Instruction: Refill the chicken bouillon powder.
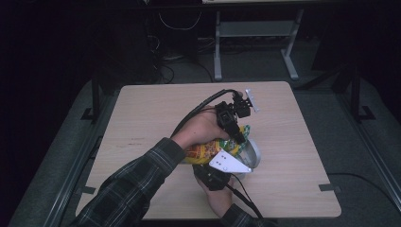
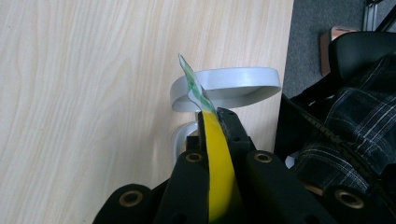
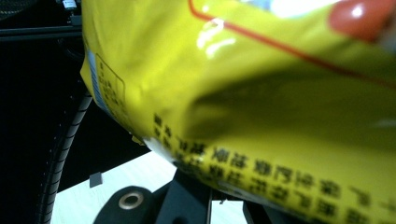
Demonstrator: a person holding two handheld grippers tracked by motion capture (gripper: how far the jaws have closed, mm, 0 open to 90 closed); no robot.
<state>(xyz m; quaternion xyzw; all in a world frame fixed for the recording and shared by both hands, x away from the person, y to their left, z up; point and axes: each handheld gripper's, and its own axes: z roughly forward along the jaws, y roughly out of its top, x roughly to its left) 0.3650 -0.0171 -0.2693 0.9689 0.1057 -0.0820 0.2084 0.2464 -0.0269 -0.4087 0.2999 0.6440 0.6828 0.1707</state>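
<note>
Hovering yellow snack bag (image 1: 204, 152) over grey bowl (image 1: 254, 152)

So the yellow snack bag (image 1: 203, 152) is glossy, with a red label patch, black printed text and a green-white top seam. It's up off the wooden table, lying roughly sideways near the middle, its seam end pointing toward 3 o'clock over a white bowl (image 1: 254, 153) sitting just at 4 o'clock of centre.

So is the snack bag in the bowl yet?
Not yet. Done: the left gripper has pinched the yellow snack bag by its edge. In hand: both grippers hold it just over the grey bowl. Left: probably lowering it in or tipping it out, then letting go.
</note>
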